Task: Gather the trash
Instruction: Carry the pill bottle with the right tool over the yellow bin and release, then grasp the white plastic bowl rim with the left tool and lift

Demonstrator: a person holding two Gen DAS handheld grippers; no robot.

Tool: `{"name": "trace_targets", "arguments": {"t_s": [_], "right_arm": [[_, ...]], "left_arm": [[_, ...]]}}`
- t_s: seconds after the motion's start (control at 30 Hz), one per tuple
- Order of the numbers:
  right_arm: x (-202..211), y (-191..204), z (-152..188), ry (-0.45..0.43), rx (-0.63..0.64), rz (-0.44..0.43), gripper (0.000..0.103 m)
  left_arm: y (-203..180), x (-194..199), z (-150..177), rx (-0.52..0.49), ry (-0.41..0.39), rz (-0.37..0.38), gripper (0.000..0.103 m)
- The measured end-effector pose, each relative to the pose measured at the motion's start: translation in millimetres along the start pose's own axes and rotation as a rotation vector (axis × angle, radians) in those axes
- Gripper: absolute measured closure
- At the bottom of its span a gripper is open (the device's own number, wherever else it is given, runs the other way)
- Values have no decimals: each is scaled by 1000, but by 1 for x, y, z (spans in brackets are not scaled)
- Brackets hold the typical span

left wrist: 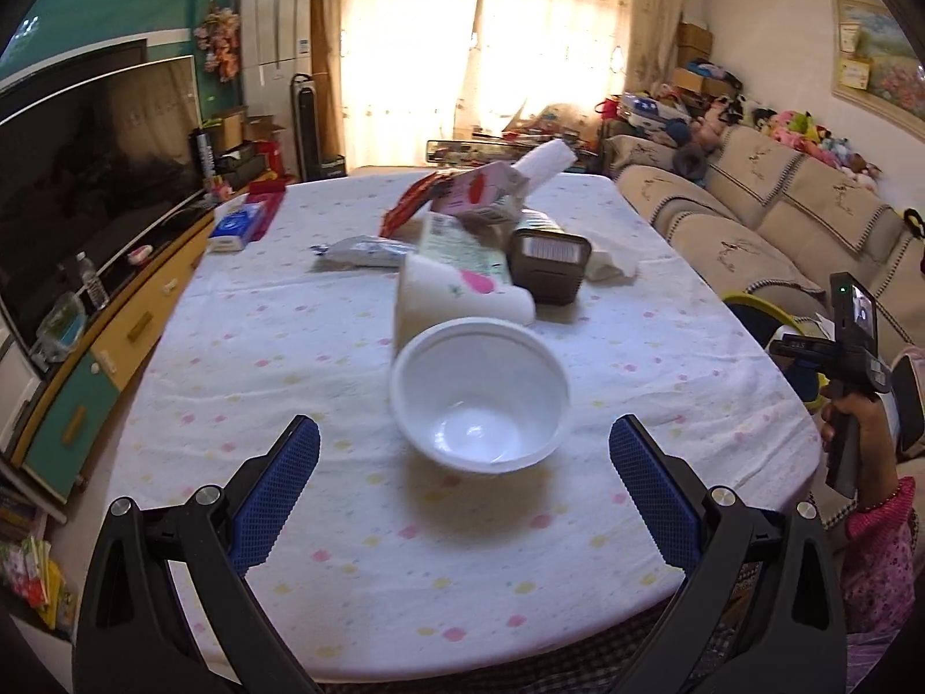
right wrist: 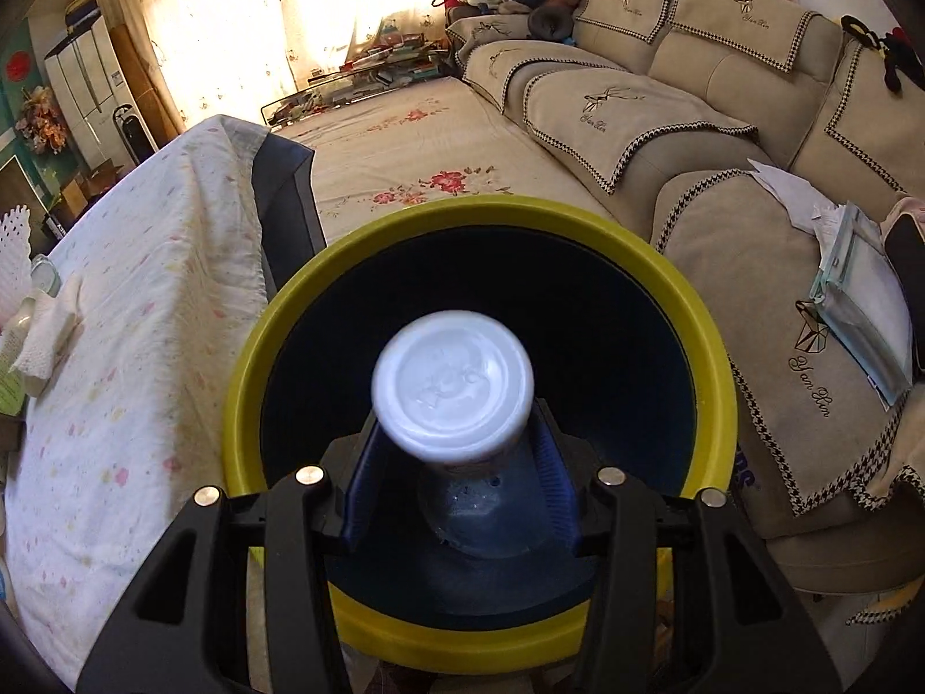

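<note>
The right gripper grasps a white cup between its blue pads; the cup's flat end faces the camera. The cup hangs above the dark opening of a yellow-rimmed bin, which stands between the table and the sofa.

The left gripper is released, its jaws spread wide with nothing between them. It hovers over the table, aimed at a white bowl that sits upright on the dotted tablecloth, just ahead of the fingertips and apart from them.

Behind the bowl lies a heap of trash: paper packaging, a dark box and crumpled tissue.

At the right edge of the left wrist view, a hand holds the right gripper's handle beside the table.
</note>
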State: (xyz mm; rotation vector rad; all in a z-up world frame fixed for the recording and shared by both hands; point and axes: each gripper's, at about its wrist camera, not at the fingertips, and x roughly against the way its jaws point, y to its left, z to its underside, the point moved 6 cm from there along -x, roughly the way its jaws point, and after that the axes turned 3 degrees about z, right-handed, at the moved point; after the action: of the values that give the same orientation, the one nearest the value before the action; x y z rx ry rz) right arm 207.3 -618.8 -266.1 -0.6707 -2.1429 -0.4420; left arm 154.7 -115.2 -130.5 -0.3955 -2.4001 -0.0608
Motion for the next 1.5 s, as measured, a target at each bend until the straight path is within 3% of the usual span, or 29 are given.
{"name": "trace_targets", "arguments": {"t_s": [0.43,0.8,1.0,1.27,1.5], "right_arm": [[20,5,-5,-42,14,-24,52],[44,7,-7,-85,14,-49,49],[49,2,-7,-91,-2,-61,49],[56,-10,2,-96,-21,-71,49],[76,-26,7,-132,-38,-77,49]], "left_arm": [[-38,-35,-16,-76,76,114,8],[-49,-75,-3,-130,224,95,64],[-45,-81,2,-131,252,72,90],[-45,-55,-2,-162,229,60,96],[-87,-23,-23,-223,160,180,96]]}}
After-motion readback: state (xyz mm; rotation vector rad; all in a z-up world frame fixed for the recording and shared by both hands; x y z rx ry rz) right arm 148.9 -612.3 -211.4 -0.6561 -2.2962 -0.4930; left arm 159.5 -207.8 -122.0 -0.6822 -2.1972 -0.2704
